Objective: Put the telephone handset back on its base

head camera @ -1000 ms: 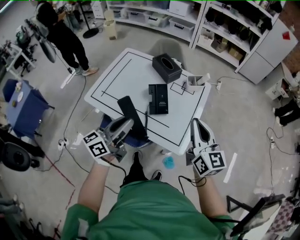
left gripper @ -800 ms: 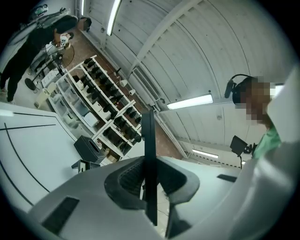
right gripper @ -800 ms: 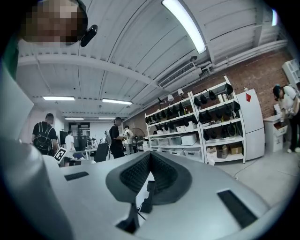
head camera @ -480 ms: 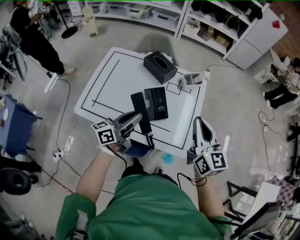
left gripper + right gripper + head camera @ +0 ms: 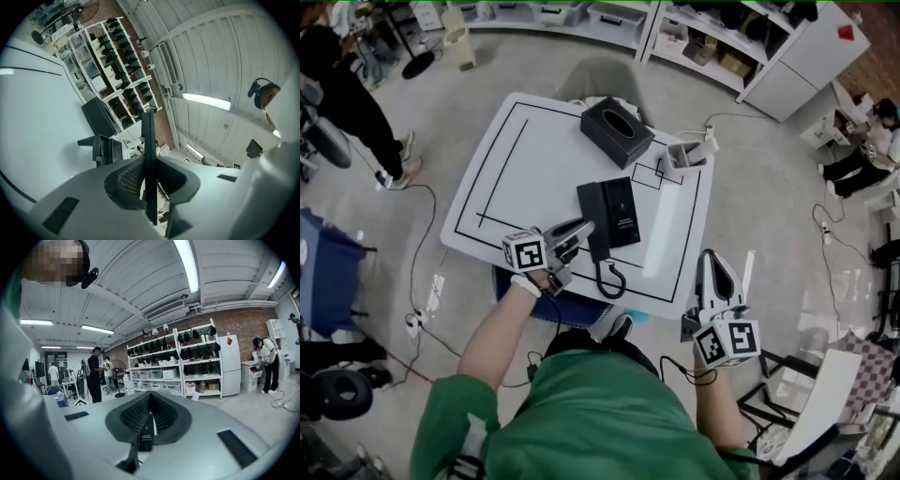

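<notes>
Left gripper view: left gripper (image 5: 149,180), smooth grey moulded shells with black ribbed pads, is clamped on the handset (image 5: 149,136), which shows edge-on as a thin, flat, matte black slab rising between the jaws.

Right gripper view: right gripper (image 5: 149,405) has the same grey shells and ribbed pads. Its jaws are together with nothing held.

Head view: right gripper (image 5: 711,259) hangs off the table's near right edge, over the floor. Left gripper (image 5: 578,231) reaches over the near side of the white table (image 5: 534,159), a glossy top with thin black ruled lines. The handset (image 5: 592,214) is a long black bar lying along the left part of the flat rectangular black base (image 5: 625,210); whether it is seated cannot be told. The black cord (image 5: 610,278) loops below it. Farther back stand a black tissue box (image 5: 617,131) and a small pale holder (image 5: 679,159).

Change from a second ago: the handset was at the table's near edge, apart from the base; it now overlaps the base.
</notes>
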Action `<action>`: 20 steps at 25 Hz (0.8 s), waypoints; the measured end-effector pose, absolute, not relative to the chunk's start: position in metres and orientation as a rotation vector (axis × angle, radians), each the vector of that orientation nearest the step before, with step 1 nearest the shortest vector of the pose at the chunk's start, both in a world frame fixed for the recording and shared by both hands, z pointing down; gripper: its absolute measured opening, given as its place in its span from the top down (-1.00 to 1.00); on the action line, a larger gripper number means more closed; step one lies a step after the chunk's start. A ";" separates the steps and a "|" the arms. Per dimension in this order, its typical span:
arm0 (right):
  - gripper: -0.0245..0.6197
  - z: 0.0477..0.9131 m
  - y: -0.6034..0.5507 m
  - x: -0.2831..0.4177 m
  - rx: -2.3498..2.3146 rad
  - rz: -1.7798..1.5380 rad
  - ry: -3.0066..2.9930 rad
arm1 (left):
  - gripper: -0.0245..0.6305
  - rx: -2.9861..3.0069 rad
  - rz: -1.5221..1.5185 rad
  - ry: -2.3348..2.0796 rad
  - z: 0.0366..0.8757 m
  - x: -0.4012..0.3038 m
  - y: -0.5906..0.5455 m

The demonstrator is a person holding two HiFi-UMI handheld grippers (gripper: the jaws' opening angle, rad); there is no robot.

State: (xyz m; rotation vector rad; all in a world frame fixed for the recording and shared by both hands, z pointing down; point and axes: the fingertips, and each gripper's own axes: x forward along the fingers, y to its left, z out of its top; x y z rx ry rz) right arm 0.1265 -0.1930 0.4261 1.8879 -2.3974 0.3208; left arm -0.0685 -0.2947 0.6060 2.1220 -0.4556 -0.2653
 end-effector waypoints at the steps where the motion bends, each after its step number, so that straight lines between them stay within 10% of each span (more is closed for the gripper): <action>1: 0.86 0.426 -0.194 0.127 1.887 0.320 -2.393 | 0.67 2.110 -0.259 -0.460 0.614 -0.069 -0.299; 20: 0.86 0.459 -0.221 0.144 1.885 0.438 -2.326 | 0.67 1.902 -0.260 -0.365 0.685 -0.038 -0.332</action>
